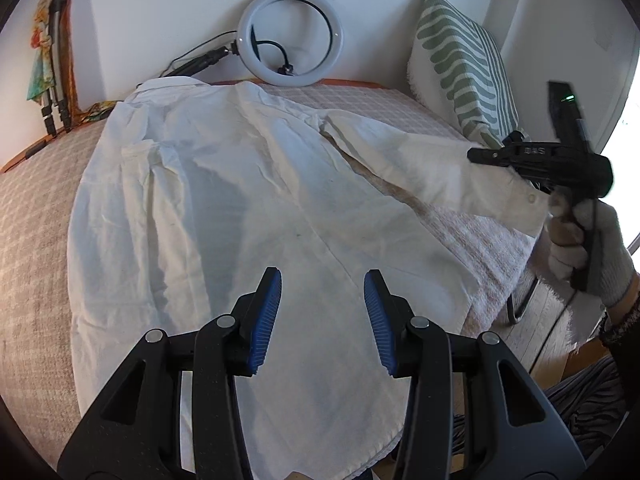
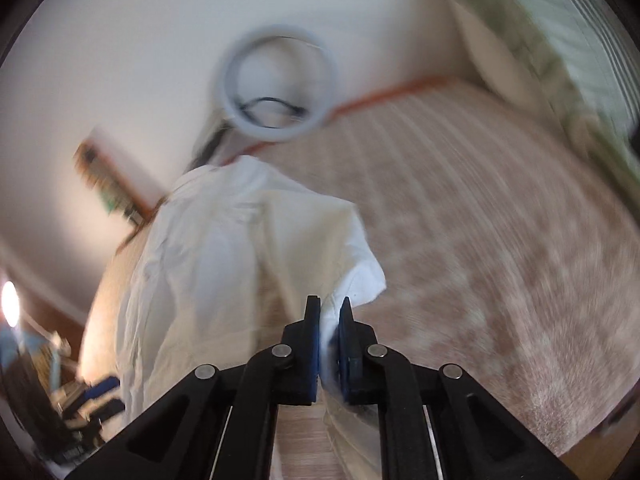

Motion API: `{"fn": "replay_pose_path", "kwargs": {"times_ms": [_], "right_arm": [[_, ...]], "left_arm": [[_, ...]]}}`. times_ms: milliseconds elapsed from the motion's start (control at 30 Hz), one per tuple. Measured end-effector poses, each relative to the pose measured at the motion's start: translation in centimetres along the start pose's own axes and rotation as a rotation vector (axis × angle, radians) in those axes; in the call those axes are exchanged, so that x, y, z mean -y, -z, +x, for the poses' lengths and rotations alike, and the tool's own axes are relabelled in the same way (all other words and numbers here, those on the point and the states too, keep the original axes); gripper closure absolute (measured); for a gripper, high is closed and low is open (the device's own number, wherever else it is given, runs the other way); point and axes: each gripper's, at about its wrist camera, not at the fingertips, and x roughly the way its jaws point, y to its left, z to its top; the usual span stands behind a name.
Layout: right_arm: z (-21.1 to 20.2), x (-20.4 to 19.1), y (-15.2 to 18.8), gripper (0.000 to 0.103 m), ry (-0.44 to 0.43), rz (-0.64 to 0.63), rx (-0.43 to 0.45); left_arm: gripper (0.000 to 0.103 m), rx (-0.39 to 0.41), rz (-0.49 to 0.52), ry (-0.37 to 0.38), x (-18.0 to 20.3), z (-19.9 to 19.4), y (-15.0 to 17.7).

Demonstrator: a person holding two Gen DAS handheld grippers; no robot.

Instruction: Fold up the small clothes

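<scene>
On the bed (image 1: 36, 216) lies the shirt (image 1: 224, 200); my right gripper (image 2: 329, 322) fingers pinch its sleeve cuff, left gripper (image 1: 322, 320) fingers open above the hem. I'd carry sleeve across flat, keeping tension.

Bed with pink-and-white checked cover (image 1: 36, 216), plain white wall (image 1: 160, 8) behind it, ring light (image 1: 291, 36) propped against that wall at the bed's far edge, green-and-white patterned pillow (image 1: 460, 60) right of the ring light, folded tripod with colourful scarf (image 1: 52, 60) far left of it, wooden floor (image 1: 548, 320) beside the bed.
</scene>
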Motion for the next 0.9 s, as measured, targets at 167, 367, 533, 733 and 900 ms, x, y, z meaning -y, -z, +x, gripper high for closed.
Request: {"fn": "replay_pose_path", "kwargs": {"times_ms": [167,367,533,733,900], "right_arm": [[-0.1,-8.8,1.9,0.098,-0.029,-0.253,0.01],[3.4,-17.0,8.4,0.097,-0.017,-0.661,-0.121],[4.3,-18.6,11.5,0.066,-0.076,-0.771,-0.217],[1.5,-15.3,8.6,0.061,-0.244,-0.572,-0.206],[0.9,-11.2,3.9,0.061,-0.229,-0.361,-0.129]], "left_arm": [[0.059,0.035,-0.057,-0.019,-2.0,-1.1,-0.4],[0.059,0.055,-0.129,-0.034,-4.4,-2.2,-0.6],[0.059,0.051,-0.135,-0.04,-5.1,-2.5,-0.4],[0.059,0.002,-0.137,0.022,-4.1,-1.8,0.6],[0.059,-0.089,-0.186,0.13,-2.5,0.3,2.0]]}}
